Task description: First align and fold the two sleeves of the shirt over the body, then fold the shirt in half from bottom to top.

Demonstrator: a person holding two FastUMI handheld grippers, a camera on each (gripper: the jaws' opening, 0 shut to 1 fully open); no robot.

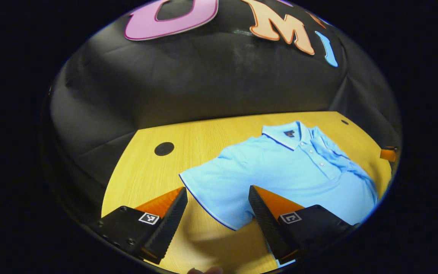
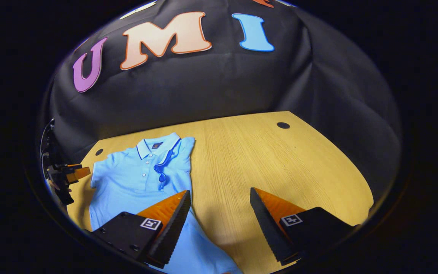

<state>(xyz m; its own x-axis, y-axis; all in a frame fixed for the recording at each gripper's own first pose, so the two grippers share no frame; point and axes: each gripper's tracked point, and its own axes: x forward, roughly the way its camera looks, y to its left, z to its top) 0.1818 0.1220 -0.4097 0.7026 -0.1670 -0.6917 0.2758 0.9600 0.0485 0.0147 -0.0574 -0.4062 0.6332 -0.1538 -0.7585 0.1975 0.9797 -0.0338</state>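
A light blue polo shirt (image 1: 280,171) lies face up on the yellow wooden table (image 1: 146,179), collar toward the far wall. In the left gripper view one short sleeve (image 1: 207,190) is spread flat, and its dark-edged hem runs between the fingers of my open left gripper (image 1: 217,188), which hovers over it. In the right gripper view the shirt (image 2: 135,182) lies at the left with its other sleeve (image 2: 177,156) folded over the body. My right gripper (image 2: 220,190) stands open over bare table just beside the shirt's edge, holding nothing.
Round dark holes (image 1: 164,148) (image 2: 283,125) mark the tabletop near the back corners. The black cloth wall closes the table on the far sides. The left gripper (image 2: 67,175) shows at the far left of the right gripper view, and the right gripper's tip (image 1: 388,154) at the left gripper view's right edge.
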